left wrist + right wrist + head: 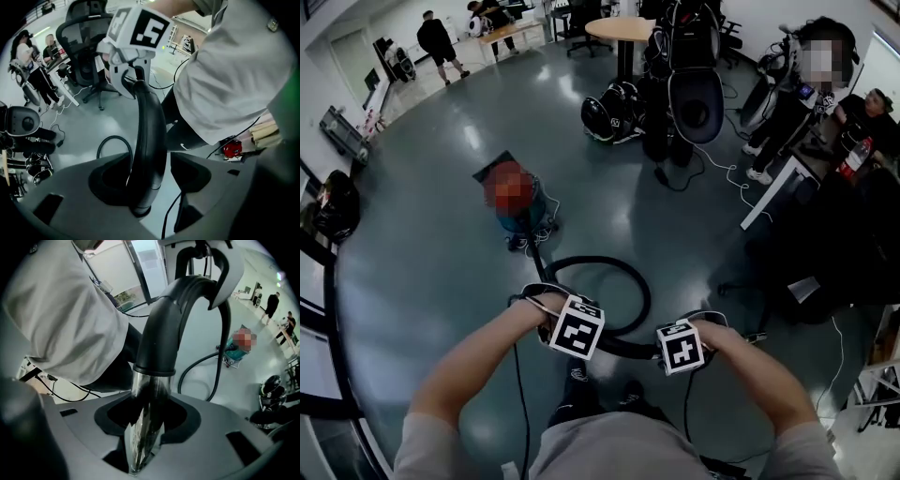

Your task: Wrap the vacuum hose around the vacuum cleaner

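The small blue-green vacuum cleaner (pixel 520 211) stands on the floor ahead of me, partly under a mosaic patch. Its black hose (pixel 637 281) loops from it across the floor to my grippers. My left gripper (pixel 574 326) has the hose's black curved handle (pixel 147 150) between its jaws. The handle rests against one pad, with a gap to the other. My right gripper (pixel 680 347) is shut on the chrome wand tube (pixel 145 413) just below the handle's collar. The right gripper view shows the vacuum cleaner (pixel 236 350) far off.
Black office chairs (pixel 694 94) and helmets (pixel 609 117) stand beyond the vacuum, with a round table (pixel 623 28) behind them. A white desk (pixel 769 202) with seated people is at right. Cables (pixel 722 173) trail on the floor. People stand far back left.
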The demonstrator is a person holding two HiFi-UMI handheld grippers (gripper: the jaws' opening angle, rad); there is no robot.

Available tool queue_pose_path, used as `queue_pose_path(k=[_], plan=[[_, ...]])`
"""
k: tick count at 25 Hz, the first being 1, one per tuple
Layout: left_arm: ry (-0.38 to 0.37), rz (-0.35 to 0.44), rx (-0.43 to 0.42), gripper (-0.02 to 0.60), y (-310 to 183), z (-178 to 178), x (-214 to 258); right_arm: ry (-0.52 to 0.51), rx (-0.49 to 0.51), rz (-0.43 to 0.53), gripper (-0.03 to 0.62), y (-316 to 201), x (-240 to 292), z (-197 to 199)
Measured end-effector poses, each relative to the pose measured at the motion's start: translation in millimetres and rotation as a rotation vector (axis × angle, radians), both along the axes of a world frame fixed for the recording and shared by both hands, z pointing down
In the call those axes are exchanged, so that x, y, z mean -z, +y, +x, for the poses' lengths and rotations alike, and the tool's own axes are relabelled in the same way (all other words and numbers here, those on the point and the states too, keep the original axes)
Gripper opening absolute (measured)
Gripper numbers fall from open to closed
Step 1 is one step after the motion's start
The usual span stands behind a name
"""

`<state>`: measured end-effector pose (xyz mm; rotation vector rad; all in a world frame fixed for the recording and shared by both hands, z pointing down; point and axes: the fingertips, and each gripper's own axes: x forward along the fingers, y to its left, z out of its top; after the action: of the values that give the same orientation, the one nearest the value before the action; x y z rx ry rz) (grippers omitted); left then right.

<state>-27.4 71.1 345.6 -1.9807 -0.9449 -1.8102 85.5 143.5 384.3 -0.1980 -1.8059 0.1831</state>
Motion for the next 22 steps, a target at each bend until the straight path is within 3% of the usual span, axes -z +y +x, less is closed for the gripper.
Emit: queue_pose_path(k=[4, 8, 12, 15, 17, 18, 22], plan=[[0.039, -0.037, -0.052, 0.275, -22.7, -7.6, -19.5, 0.071, -0.06, 0.017, 0.147, -30.5, 10.9, -1.8], [0.158, -0.153, -0.08, 0.227, -31.2, -5.4, -20.8, 0.143, -0.061, 0.044, 0.138, -58.6, 21.1, -10.8], [0.129, -0.288, -0.103, 0.227, -29.8, -24.4, -18.0, 0.202, -0.018, 0.086, 0.135, -87.3, 28.0, -26.5], [0.175, -0.318, -0.111, 0.212, -37.5, -35.0, -20.4, 0.219, -0.017, 0.087, 0.135, -102.1, 28.4, -36.5], [0.216, -0.325, -0.129, 0.169, -38.4, -42.5, -25.2, 0.228, -0.019, 0.099, 0.135, -111.7, 28.5, -40.9], [0.231, -0.33, -0.124, 0.127, -37.3, -45.8, -27.4, 0.231, -0.015, 0.11, 0.135, -116.4, 28.2, -42.4], [0.274, -0.364, -0.027, 0.121, -36.2, -48.8, -31.7, 0.222, 0.009, 0.159, 0.135, -132.2, 24.8, -47.1]])
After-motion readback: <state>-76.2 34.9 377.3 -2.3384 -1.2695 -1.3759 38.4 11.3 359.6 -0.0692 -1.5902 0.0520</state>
